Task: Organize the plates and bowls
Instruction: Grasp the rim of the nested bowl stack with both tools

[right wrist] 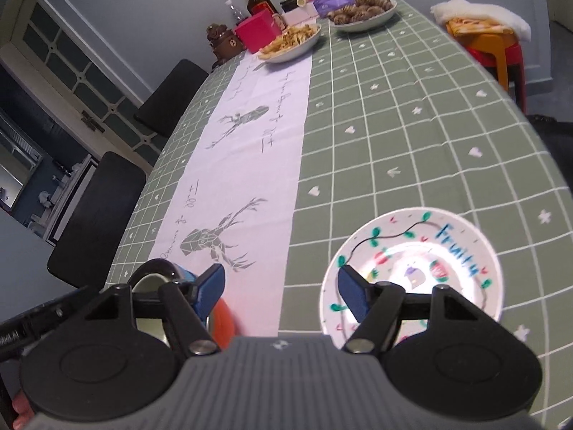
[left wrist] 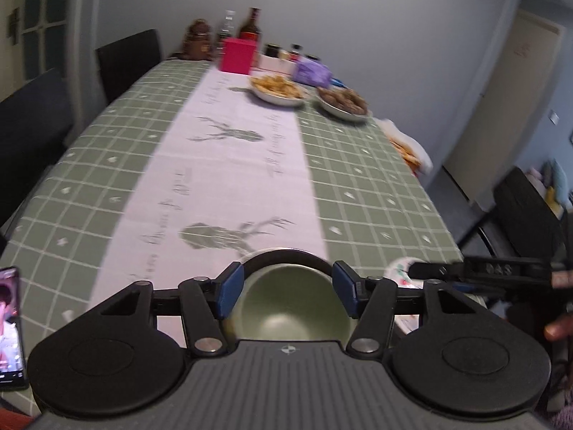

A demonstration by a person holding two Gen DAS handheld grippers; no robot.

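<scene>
Hovering with left tongs [left wrist: 288, 288] parted wide, gripping nothing; green bowl [left wrist: 293, 304] sitting just beneath, between the blue pads. Right tongs [right wrist: 281, 288] likewise spread and empty, painted plate [right wrist: 415, 268] lying under the right pad on the bench [right wrist: 412, 125]. Lifting clear without nudging either rim.

- The painted plate [right wrist: 412, 272] carries blue hand-lettered writing along its right side; it seems to begin "Fr", and the remaining letters are too rough to read.
- The white runner [right wrist: 250, 165] down the middle of the tabletop [right wrist: 412, 114] bears grey cursive script, too blurred to read.
- A black bar [left wrist: 501, 270] at the right of the left wrist view shows raised letters, roughly "DAS", uncertain.
</scene>
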